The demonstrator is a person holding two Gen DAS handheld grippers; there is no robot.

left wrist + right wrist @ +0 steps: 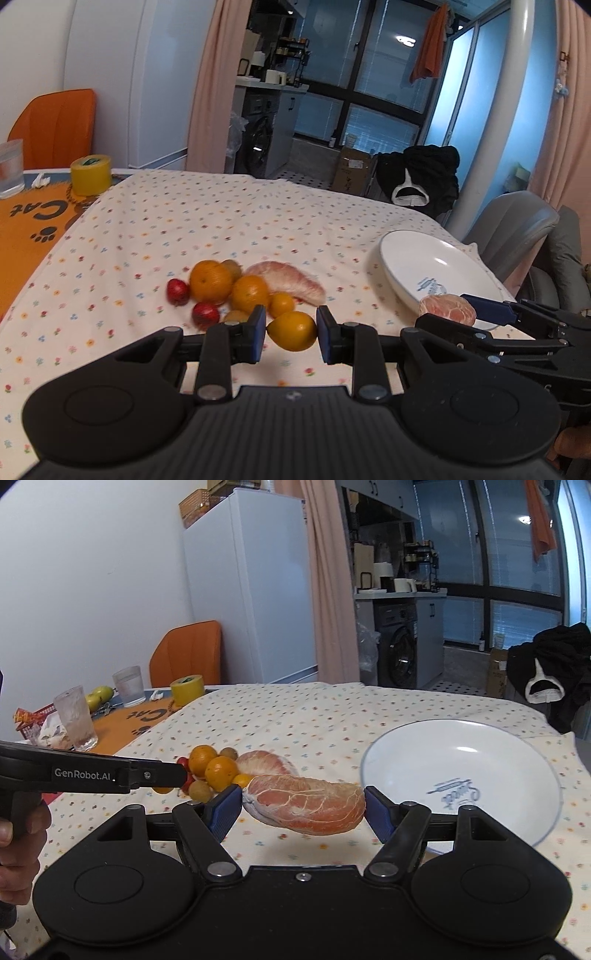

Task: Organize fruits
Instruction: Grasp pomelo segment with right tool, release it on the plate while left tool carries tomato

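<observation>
Pomelo segment [306,808], long axis crosswise, is pinched by the right gripper [303,812] beside the "Sweet" plate [391,746]; "GenRobot.AI" left gripper [291,332] grips a kumquat [291,330] above the tablecloth [221,221].

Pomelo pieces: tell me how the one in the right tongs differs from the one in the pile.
The held pomelo piece is clamped in the right tongs above the cloth, beside the plate; the pile piece lies on the cloth against the oranges. The held one shows deeper orange-pink flesh; the pile one looks paler. Both are peeled.
</observation>
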